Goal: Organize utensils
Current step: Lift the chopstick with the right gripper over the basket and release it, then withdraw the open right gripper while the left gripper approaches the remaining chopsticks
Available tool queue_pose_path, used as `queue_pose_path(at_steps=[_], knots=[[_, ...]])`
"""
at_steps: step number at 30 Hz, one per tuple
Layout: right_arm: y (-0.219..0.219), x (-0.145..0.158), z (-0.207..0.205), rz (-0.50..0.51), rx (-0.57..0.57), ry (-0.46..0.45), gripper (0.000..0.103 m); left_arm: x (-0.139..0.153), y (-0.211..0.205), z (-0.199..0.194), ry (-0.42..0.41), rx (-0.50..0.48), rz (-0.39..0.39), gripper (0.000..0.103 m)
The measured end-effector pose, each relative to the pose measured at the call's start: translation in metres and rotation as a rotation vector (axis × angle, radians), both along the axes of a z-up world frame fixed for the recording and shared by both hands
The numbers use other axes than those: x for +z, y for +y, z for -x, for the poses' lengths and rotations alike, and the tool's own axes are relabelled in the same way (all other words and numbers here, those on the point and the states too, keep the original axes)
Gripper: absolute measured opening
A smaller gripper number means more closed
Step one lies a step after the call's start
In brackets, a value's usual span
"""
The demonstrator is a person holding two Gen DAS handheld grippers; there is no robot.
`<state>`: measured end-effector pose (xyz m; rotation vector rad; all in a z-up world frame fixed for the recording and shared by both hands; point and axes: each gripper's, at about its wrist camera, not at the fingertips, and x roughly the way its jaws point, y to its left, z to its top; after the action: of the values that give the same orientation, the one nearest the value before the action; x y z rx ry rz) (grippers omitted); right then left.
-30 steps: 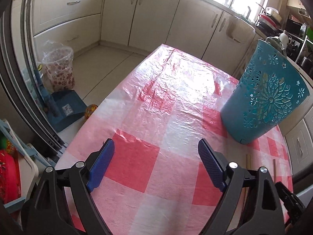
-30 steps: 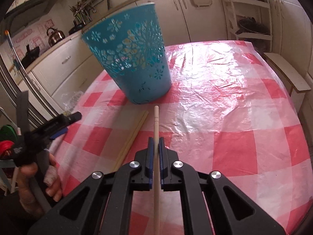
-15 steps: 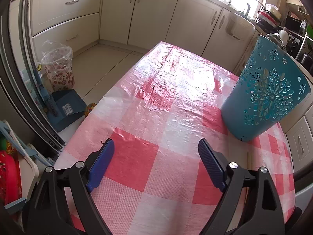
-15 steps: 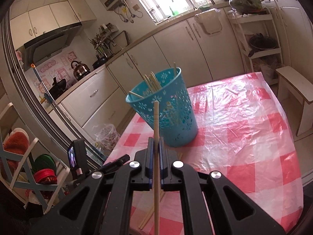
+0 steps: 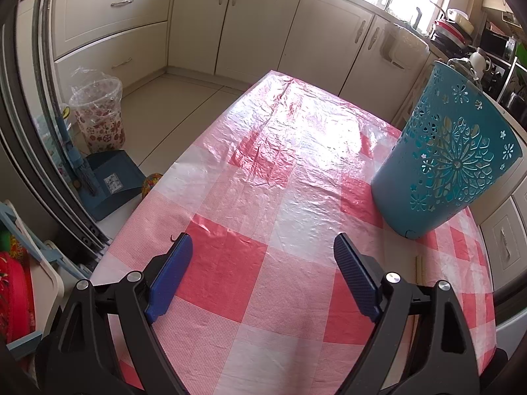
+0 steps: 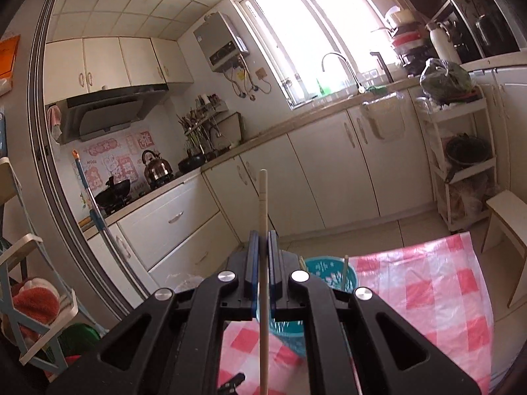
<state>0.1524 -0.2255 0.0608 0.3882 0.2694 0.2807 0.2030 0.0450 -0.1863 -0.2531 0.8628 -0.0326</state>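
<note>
Wooden, round chopstick (image 6: 263, 204) sat pinched in the right tool (image 6: 262, 247); left tool (image 5: 263, 253) gaped wide over crinkled tabletop (image 5: 280, 151); perforated teal basket (image 5: 441, 168) partly hidden.

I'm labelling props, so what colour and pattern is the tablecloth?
The tablecloth is red and white check under clear plastic, best seen in the left wrist view.

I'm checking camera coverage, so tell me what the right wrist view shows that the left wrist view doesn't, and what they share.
Only the right wrist view shows the right gripper shut on a long pale wooden chopstick, and another chopstick standing inside the basket.

Only the left wrist view shows the left gripper open over the table, the floral plastic-lined waste bin on the floor, and chopstick ends lying on the cloth.

Both show the teal perforated plastic basket and the red-and-white checked tablecloth.
</note>
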Motion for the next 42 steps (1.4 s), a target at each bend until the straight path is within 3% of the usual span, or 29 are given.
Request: queue_pose_path(at_steps=[6, 13, 19, 25, 26, 27, 31, 37, 39, 42], knots=[[0.009, 0.006, -0.044, 0.069, -0.108, -0.088, 0.006, 0.000, 0.002, 0.001, -0.007, 0.002, 0.018, 0.083], [0.012, -0.033, -0.080, 0.157, -0.228, -0.069, 0.006, 0.000, 0.004, 0.002, -0.012, 0.003, 0.029, 0.083], [0.020, -0.064, -0.078, 0.232, -0.203, -0.012, 0.010, 0.000, 0.004, 0.002, -0.011, 0.004, 0.027, 0.083], [0.013, -0.062, -0.032, 0.238, -0.185, -0.010, 0.026, -0.001, 0.004, 0.001, -0.010, 0.004, 0.024, 0.083], [0.010, -0.063, -0.017, 0.238, -0.190, -0.006, 0.032, -0.001, 0.004, 0.001, -0.009, 0.004, 0.023, 0.083], [0.007, -0.066, -0.006, 0.233, -0.192, 0.008, 0.037, -0.001, 0.004, 0.002, -0.009, 0.005, 0.022, 0.083], [-0.001, -0.099, 0.037, 0.246, -0.171, 0.144, 0.040, -0.001, 0.002, 0.001, -0.005, -0.005, 0.011, 0.083], [-0.012, -0.168, 0.059, 0.208, -0.114, 0.421, 0.040, 0.003, -0.008, 0.002, -0.019, -0.032, -0.045, 0.083], [-0.011, -0.175, 0.059, 0.191, -0.106, 0.446, 0.040, 0.011, -0.017, 0.012, -0.076, -0.038, -0.098, 0.083], [-0.011, -0.174, 0.059, 0.205, -0.115, 0.441, 0.040, 0.017, -0.044, 0.030, -0.083, -0.160, -0.116, 0.083]])
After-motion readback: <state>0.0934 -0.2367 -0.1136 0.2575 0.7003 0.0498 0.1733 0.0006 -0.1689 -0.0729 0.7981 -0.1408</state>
